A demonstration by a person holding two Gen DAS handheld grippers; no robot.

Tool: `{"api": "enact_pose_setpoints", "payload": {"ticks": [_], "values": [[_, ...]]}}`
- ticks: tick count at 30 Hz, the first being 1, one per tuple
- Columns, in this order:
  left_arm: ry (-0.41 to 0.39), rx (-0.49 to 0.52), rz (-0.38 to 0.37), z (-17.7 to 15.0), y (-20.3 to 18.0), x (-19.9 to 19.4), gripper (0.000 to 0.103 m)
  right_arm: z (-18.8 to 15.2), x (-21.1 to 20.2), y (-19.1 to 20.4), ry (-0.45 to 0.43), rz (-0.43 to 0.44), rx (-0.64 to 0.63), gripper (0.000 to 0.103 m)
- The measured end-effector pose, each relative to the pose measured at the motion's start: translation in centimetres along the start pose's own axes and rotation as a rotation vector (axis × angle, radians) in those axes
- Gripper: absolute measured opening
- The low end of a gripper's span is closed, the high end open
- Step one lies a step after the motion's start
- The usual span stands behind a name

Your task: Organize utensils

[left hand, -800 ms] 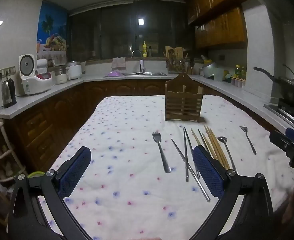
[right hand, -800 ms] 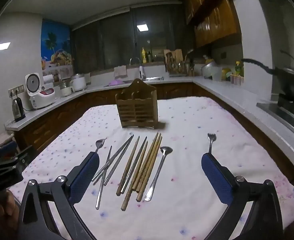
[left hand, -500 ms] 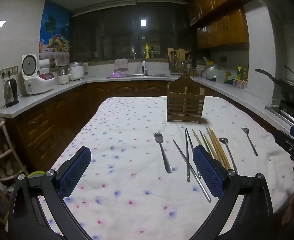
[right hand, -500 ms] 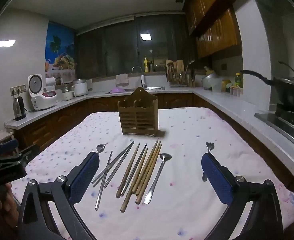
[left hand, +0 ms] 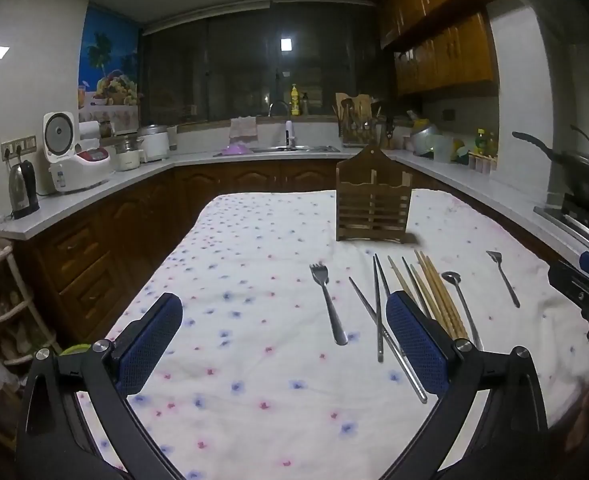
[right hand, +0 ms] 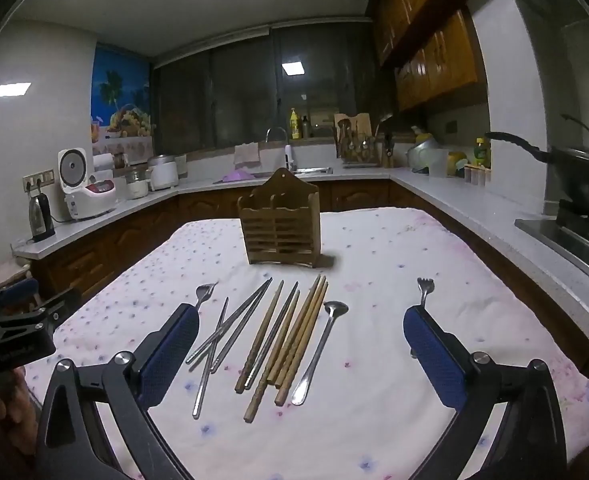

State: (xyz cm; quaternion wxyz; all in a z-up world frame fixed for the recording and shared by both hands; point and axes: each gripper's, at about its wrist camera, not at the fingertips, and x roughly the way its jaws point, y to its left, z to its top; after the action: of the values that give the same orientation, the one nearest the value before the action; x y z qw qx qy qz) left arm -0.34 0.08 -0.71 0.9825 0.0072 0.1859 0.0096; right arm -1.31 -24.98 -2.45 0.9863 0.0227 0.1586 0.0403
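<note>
A wooden utensil holder (left hand: 372, 208) (right hand: 280, 226) stands upright at mid-table on the flowered cloth. In front of it lie a fork (left hand: 328, 304), metal chopsticks (left hand: 378, 312) (right hand: 230, 328), wooden chopsticks (left hand: 438, 292) (right hand: 294, 336), a long spoon (left hand: 458, 300) (right hand: 320, 344) and a small fork (left hand: 502, 276) (right hand: 424, 292). My left gripper (left hand: 284, 340) hovers open over the cloth, left of the row. My right gripper (right hand: 302, 352) is open above the near ends of the chopsticks and spoon, holding nothing. Each gripper shows at the other view's edge.
The table (left hand: 254, 380) is covered by a white cloth with coloured dots. Kitchen counters run around three sides, with a kettle (left hand: 22, 190), rice cookers (left hand: 74, 160) and a sink (left hand: 290, 148). A wok (right hand: 574, 176) sits on the stove at right.
The right wrist view has tilted up slightly. Both grippers stay open and the utensils lie where they were.
</note>
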Motion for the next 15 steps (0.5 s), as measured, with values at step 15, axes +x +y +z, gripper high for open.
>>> {"api": "enact_pose_setpoints", "payload": {"ticks": [15], "values": [[0.005, 0.003, -0.002, 0.36, -0.15, -0.06, 0.103, 0.16, 0.26, 0.12, 0.004, 0.010, 0.005, 0.103]]}}
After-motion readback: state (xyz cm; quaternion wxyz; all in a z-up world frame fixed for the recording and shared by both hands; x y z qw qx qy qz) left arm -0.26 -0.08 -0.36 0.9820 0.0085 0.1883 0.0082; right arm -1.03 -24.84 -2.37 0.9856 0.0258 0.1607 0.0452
